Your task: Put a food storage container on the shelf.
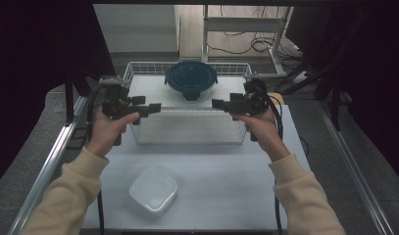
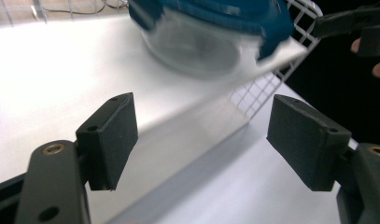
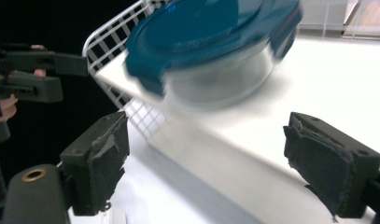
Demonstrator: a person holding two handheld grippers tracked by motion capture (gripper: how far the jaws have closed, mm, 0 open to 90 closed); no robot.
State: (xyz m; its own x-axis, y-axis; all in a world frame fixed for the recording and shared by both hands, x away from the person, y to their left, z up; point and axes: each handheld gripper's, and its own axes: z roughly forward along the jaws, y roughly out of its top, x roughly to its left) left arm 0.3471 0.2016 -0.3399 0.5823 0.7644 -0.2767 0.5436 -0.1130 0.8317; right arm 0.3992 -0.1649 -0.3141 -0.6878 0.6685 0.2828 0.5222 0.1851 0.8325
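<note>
A round glass container with a dark blue clip lid (image 1: 191, 78) stands at the back of a white wire basket (image 1: 138, 68) on the table. My left gripper (image 1: 155, 106) hovers over the basket's left side, jaws pointing right, open and empty. My right gripper (image 1: 217, 104) faces it from the right side, also open and empty. In the left gripper view the container (image 2: 211, 28) lies blurred beyond the open gripper (image 2: 201, 140), with the right gripper (image 2: 355, 28) at the upper right. In the right gripper view the container (image 3: 211, 42) sits ahead of the open gripper (image 3: 206, 158).
A white, rounded square lidded box (image 1: 153, 190) rests near the table's front edge, left of centre. The white table top (image 1: 226, 186) is edged by metal rails (image 1: 50, 166). Dark curtains hang at both sides, and a desk frame with cables stands behind.
</note>
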